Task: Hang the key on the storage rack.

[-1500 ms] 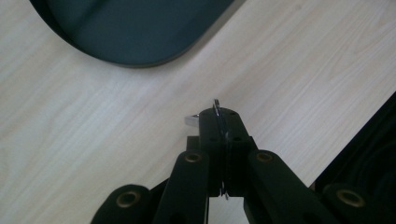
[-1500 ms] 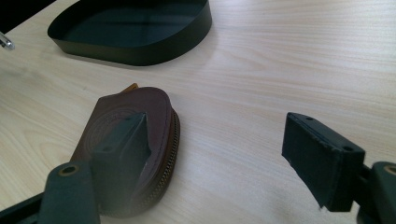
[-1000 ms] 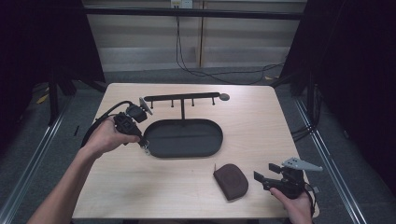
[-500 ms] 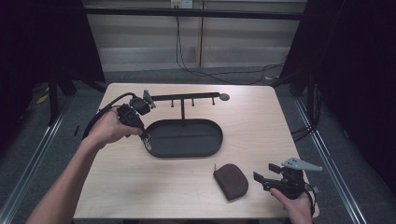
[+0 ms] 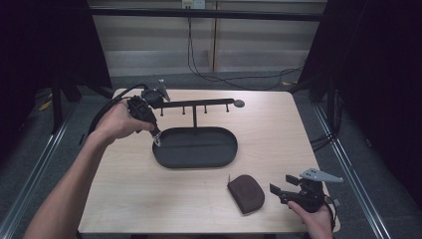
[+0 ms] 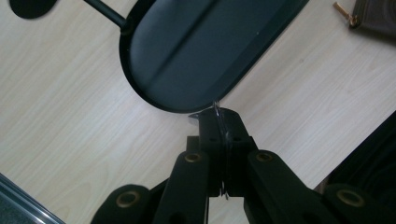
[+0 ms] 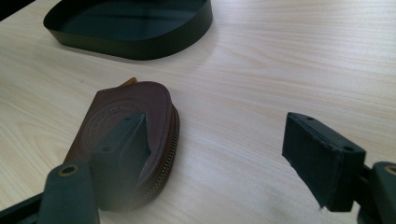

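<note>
My left gripper [image 5: 155,135] hangs over the left end of the black oval tray [image 5: 219,158], pointing down, shut on a thin silvery piece [image 5: 157,142] that dangles from its tips. In the left gripper view the closed jaws [image 6: 217,119] pinch this thin shiny piece [image 6: 216,108] above the tray's rim [image 6: 154,100]. A brown leather zip pouch [image 5: 246,193] lies flat near the table's front. My right gripper [image 5: 281,185] rests just right of it, open. In the right gripper view the pouch [image 7: 135,116] lies partly behind one wide-apart jaw of that gripper [image 7: 217,130].
A black post rises from the tray and carries a horizontal bar [image 5: 199,104] with several small hooks and a round end disc [image 5: 239,103]. A small brass zip pull [image 6: 343,11] sticks out of the pouch. Light wooden table [image 5: 278,134]; dark floor all around.
My left gripper has lifted and shifted a little to the right and back, toward the bar's left end, with the thin piece still in it. The right gripper has stayed put.
</note>
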{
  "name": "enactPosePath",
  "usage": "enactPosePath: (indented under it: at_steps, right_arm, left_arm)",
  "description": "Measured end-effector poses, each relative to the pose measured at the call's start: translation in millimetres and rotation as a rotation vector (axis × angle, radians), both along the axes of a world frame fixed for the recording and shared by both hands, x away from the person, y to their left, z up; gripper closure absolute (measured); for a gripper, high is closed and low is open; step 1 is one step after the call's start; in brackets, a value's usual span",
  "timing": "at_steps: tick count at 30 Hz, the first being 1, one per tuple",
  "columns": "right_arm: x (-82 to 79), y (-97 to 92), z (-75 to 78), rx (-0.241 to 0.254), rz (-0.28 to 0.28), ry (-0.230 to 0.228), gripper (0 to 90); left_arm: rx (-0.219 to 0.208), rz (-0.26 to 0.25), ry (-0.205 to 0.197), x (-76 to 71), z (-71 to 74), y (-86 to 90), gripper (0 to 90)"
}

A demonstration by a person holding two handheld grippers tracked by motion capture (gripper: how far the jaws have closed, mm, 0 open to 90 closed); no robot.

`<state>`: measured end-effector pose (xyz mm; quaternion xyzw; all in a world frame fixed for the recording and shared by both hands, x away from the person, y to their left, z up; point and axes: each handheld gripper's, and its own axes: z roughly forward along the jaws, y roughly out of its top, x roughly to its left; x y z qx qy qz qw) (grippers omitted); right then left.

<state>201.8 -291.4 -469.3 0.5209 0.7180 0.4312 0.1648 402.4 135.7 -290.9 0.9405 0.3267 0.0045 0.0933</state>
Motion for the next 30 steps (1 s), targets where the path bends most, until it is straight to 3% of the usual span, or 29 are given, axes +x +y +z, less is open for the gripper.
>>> enactPosePath:
  at_steps: [12, 19, 30]
  right_arm:
    - [0.4, -0.2, -0.5, 0.004, 0.002, 0.005, 22.5]
    - [0.7, -0.3, -0.6, 0.006, 0.006, 0.01, 22.5]
    - [0.8, 0.0, -1.1, 0.003, 0.013, 0.01, 22.4]
  left_arm:
    - [0.021, 0.013, -0.02, 14.3, 9.3, -6.9, 89.3]
    - [0.003, 0.034, -0.018, 23.5, 14.2, -8.1, 89.3]
    - [0.016, 0.05, -0.032, 36.5, 17.0, -12.7, 89.3]
